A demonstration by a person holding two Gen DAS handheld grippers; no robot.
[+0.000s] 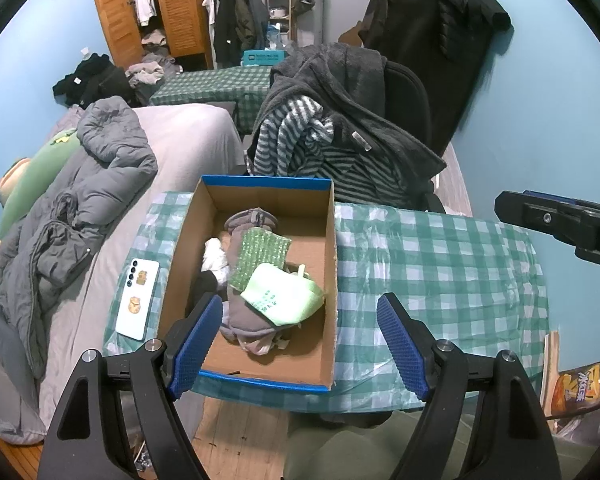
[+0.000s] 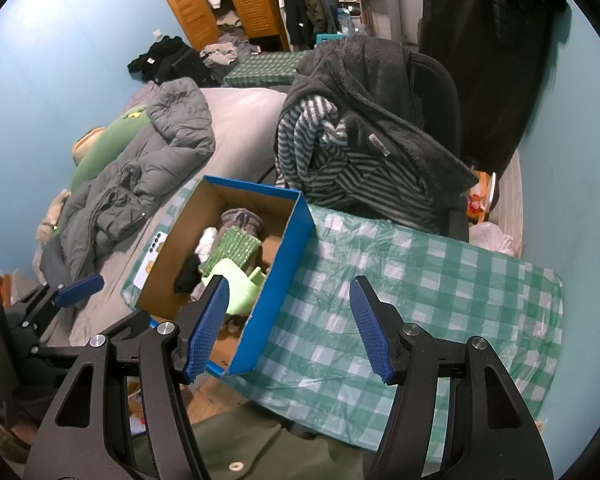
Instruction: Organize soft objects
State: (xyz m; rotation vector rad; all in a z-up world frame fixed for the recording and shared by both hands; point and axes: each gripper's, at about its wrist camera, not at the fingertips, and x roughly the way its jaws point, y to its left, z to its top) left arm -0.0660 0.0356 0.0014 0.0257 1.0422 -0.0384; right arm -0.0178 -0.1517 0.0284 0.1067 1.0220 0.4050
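Your left gripper (image 1: 300, 344) stood wide, nothing between the blue pads; it hung over the near end of the cardboard box (image 1: 332, 280), with the left fingertip (image 1: 198, 344) inside the box's near-left corner and the right one over the bare checked cloth just outside the box's right wall. Your right gripper (image 2: 290, 328) was also spread, empty; its left pad (image 2: 208, 328) sat over the box's near-right corner, its right pad over open tablecloth, so the box's blue side wall (image 2: 284, 272) fell between the two.

The soft things lay in the box, ahead of both claws and not touched by either: a grey cloth bundle (image 1: 248, 264) running down the middle, a green textured sponge-like pad (image 1: 260, 256) on top of it, a pale green pouch (image 1: 284, 296) overlapping the pad's near end, a white piece (image 1: 216, 258) and a dark piece (image 1: 204, 284) against the left wall.

The box sat at the table's left end, on the green-and-white checked cloth (image 1: 440, 264). A white phone (image 1: 138, 298) lay just beside the box's left wall, at the table's left edge. The right part of the table carried only cloth. A chair draped with a dark fleece and striped top (image 1: 320, 136) stood behind the far edge.
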